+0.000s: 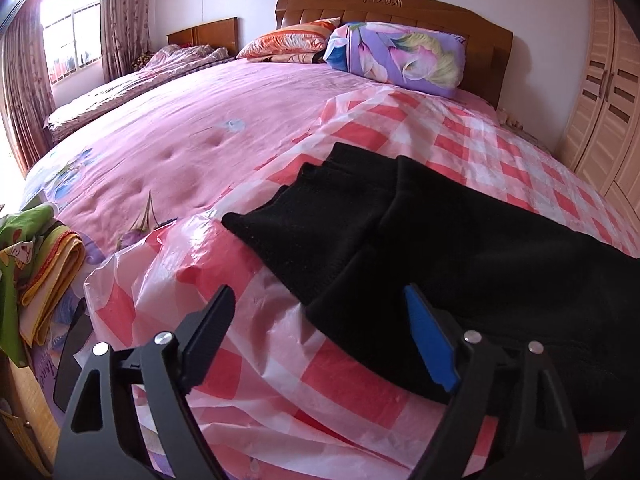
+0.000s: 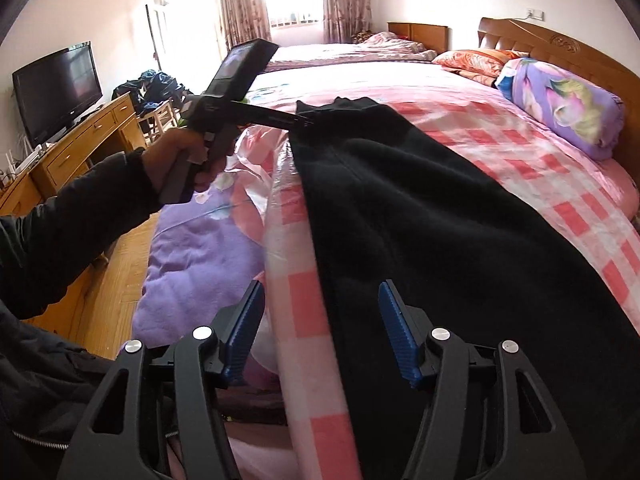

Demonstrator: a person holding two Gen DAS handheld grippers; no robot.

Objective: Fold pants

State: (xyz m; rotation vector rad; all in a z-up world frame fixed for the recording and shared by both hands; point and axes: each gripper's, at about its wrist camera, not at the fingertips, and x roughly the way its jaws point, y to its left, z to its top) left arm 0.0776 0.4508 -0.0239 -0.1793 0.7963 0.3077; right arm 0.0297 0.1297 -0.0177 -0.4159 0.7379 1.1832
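Right wrist view: black pants (image 2: 440, 220) lie lengthwise on the checkered sheet (image 2: 540, 160), both grippers' fingers spread.

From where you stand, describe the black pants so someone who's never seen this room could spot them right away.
Start at the big bed with the carved wooden headboard. On its near side lies a glossy red-and-white checked plastic sheet, and the black pants lie stretched along it. They are the only dark, matte, fleecy thing on the bed; everything around them is pink, floral or checked.
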